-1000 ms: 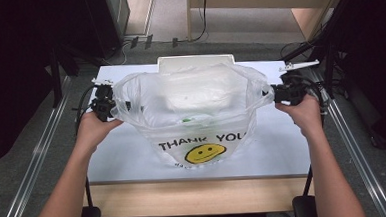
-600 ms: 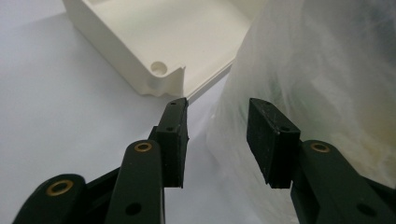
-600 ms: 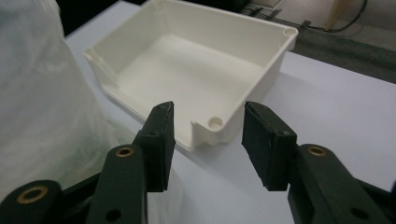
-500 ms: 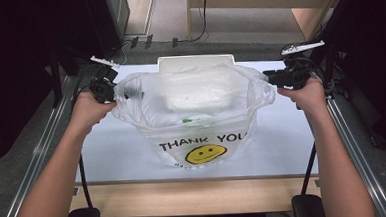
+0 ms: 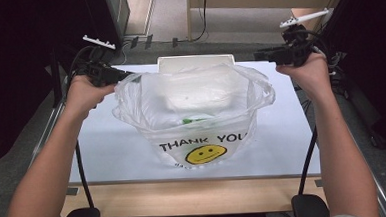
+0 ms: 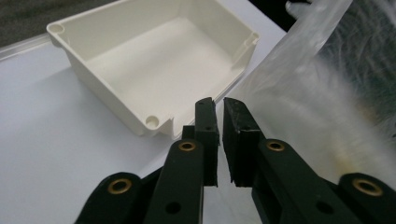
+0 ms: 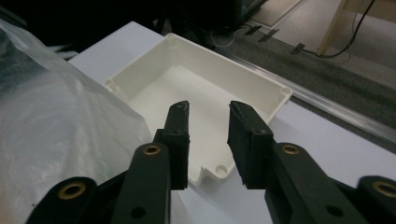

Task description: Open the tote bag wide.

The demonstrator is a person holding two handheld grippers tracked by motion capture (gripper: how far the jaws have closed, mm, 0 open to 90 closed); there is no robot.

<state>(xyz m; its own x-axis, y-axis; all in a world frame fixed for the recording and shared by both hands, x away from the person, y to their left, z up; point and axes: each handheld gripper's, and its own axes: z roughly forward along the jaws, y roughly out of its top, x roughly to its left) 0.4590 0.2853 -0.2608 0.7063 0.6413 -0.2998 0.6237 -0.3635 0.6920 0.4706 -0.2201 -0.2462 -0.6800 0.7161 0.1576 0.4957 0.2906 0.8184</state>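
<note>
A clear plastic bag [image 5: 206,113] printed THANK YOU with a yellow smiley stands open on the white table [image 5: 108,148]; something green [image 5: 194,120] lies inside it. My left gripper [image 5: 124,77] hovers at the bag's left rim. Its jaws have just been closing to a thin slit with nothing seen between them [image 6: 219,103]. The bag's film [image 6: 317,102] lies beside its right jaw. My right gripper [image 5: 258,55] is raised above the bag's right handle and apart from it. Its jaws have been closing too but stand apart and empty [image 7: 208,108], with the bag [image 7: 56,121] to their left.
An empty cream box [image 5: 196,61] sits on the table just behind the bag, and both gripper views look into it [image 6: 107,93] [image 7: 201,79]. Dark equipment and cables flank the table. Its wooden front edge [image 5: 185,199] runs along the near side.
Both hands have lifted up and away from the bag's handles. The jaws of both grippers have drawn together, and the bag's rim has slackened.
</note>
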